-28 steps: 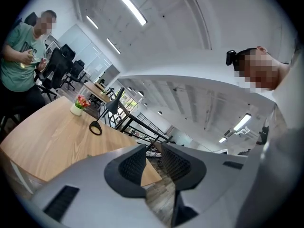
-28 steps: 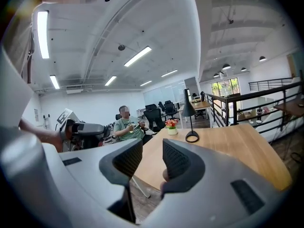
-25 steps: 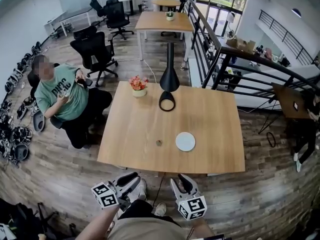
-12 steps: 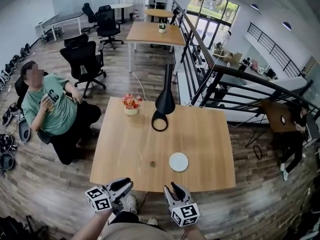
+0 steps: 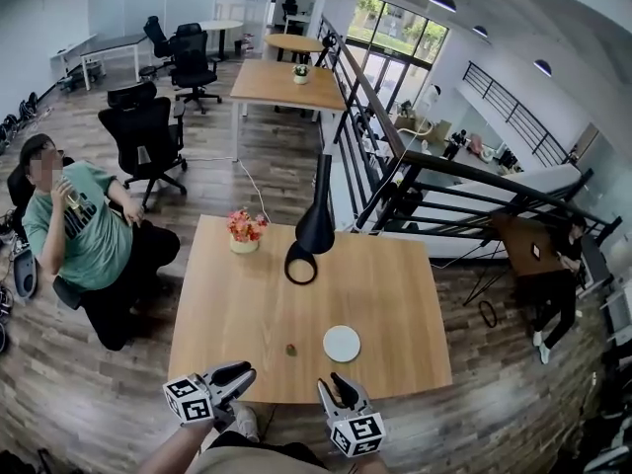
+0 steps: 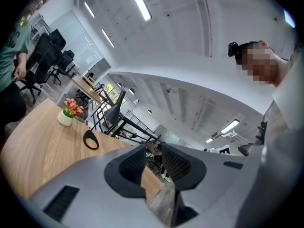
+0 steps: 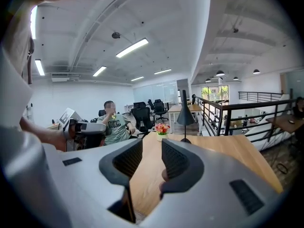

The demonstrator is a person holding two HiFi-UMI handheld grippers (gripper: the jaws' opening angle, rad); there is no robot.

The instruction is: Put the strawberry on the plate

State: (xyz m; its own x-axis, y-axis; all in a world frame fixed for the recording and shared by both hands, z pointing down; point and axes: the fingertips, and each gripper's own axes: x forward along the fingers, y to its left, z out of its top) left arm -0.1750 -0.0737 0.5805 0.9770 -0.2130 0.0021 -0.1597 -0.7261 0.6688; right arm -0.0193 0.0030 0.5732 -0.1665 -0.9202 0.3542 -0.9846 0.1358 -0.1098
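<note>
The task has not started in earnest: this is the approach, before any grasp. In the head view the strawberry (image 5: 290, 350) lies low in the frame, a little left of centre, on the wooden table (image 5: 237, 294). It sits near the table's front edge, just left of the white plate (image 5: 342, 344) and apart from it. The left gripper (image 5: 237, 374) and the right gripper (image 5: 334, 386) hang at the bottom of the frame, off the table's front edge. Each one's own view shows its jaws spread with nothing between them. The strawberry lies between the two and slightly nearer the left one. The next move likely calls for one gripper to reach forward over the edge, drop its parted jaws around the small fruit, and close gently so as not to crush it.
</note>
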